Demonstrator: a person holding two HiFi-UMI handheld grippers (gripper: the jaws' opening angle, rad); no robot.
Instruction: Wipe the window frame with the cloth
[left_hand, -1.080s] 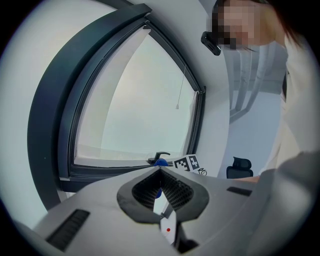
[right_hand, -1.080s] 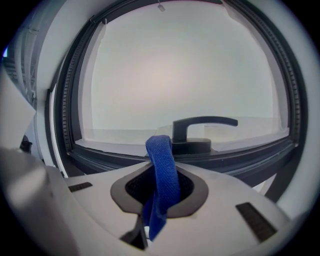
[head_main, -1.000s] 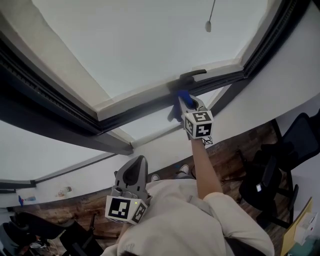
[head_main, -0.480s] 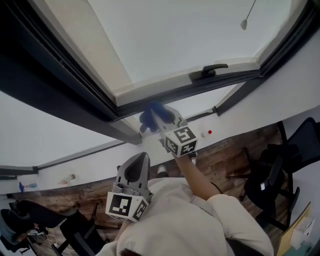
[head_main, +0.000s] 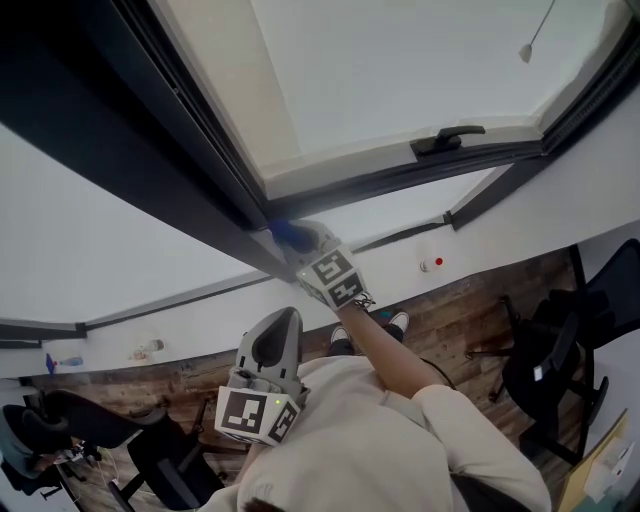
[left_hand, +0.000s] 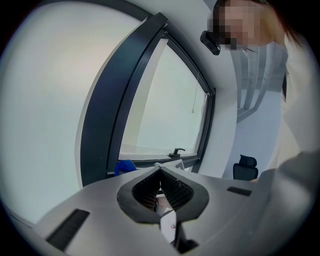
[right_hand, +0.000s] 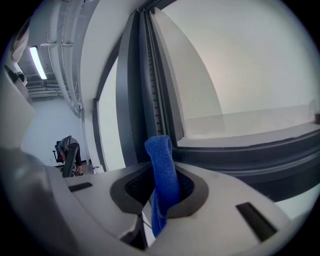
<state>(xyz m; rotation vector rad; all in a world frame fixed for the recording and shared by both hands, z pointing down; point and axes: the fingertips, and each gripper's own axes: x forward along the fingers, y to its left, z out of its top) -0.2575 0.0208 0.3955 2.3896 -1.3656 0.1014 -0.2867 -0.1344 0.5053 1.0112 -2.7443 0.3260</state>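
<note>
Right claw (head_main: 305, 245) is clamped on the blue cloth (head_main: 288, 235), with the cloth folded up between the jaws and sticking out past the tips. A second ago the cloth was at the handle (head_main: 447, 141). It has now slid along the bottom rail of the window frame (head_main: 400, 182) and is pressed into the corner where the rail meets the dark upright. The handle now lies at about 2 o'clock from the cloth, well apart.

Left claw (head_main: 278, 325) hangs by the torso at 6 o'clock from the right one, jaws together with nothing in them, same as before.

Judgement: one pass of the bottom rail is done. Probably next is the upright or a return stroke. The corner may snag the cloth.
</note>
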